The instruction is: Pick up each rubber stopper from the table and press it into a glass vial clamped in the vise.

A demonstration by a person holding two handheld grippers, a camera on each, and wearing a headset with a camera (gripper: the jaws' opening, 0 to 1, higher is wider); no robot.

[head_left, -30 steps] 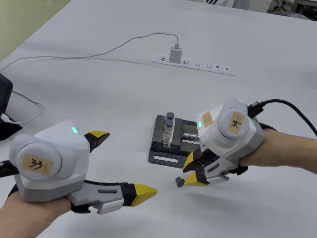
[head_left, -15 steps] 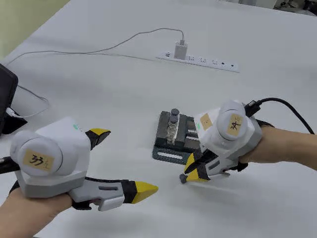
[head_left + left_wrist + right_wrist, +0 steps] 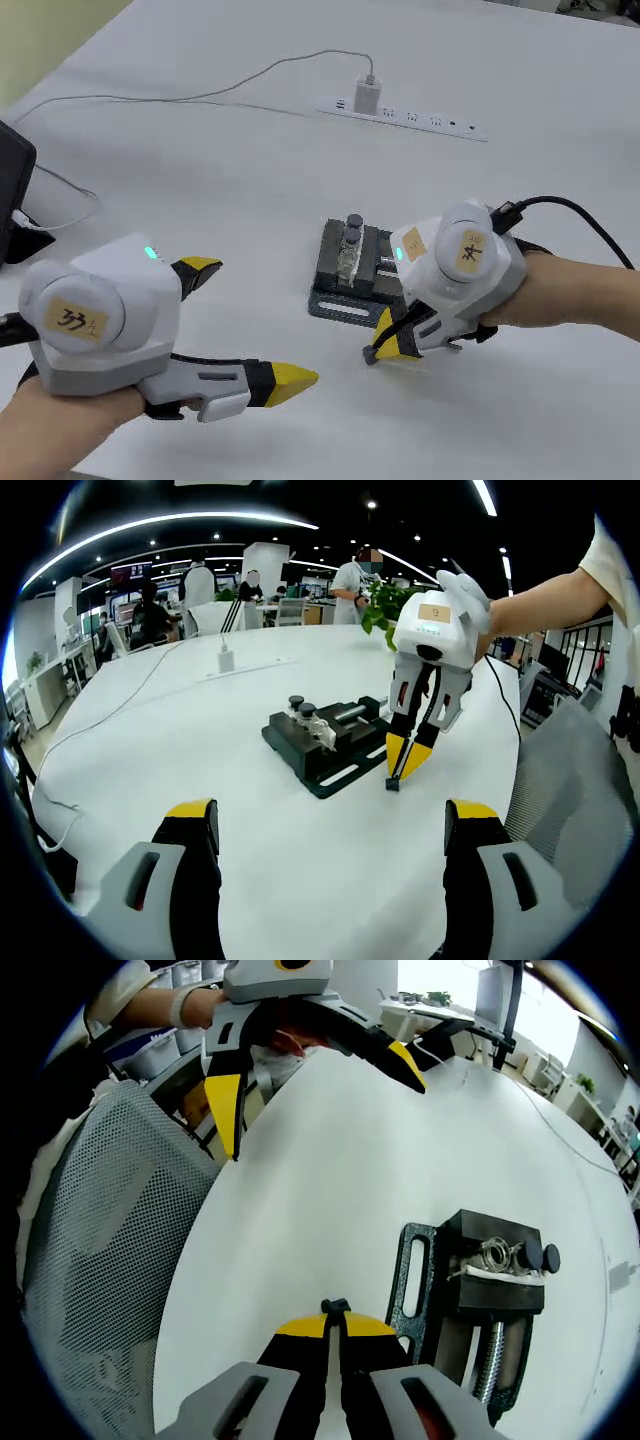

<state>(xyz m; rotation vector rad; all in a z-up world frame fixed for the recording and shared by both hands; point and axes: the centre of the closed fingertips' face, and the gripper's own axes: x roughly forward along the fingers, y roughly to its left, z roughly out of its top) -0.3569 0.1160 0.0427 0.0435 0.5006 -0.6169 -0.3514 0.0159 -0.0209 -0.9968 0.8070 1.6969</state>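
Observation:
A black vise [image 3: 335,268] [image 3: 340,748] [image 3: 500,1295] stands mid-table and clamps two glass vials [image 3: 349,255] [image 3: 305,720], each capped with a dark stopper [image 3: 354,221]. My right gripper [image 3: 384,348] [image 3: 404,765] [image 3: 335,1322] hangs at the vise's near right corner, tips down close to the table. It is shut on a small grey rubber stopper [image 3: 368,357] [image 3: 392,784] [image 3: 334,1306]. My left gripper [image 3: 245,322] [image 3: 330,820] [image 3: 315,1085] hovers open at the near left, with nothing between its fingers.
A white power strip [image 3: 405,117] with a plugged charger [image 3: 368,99] and its cable [image 3: 200,97] lies at the back. A dark device [image 3: 12,190] sits at the left edge. A mesh chair [image 3: 95,1250] stands beside the table, and people sit in the background [image 3: 200,580].
The head camera has shifted a little. The right gripper has stayed beside the vise with the stopper in its tips. The left gripper has not visibly moved.

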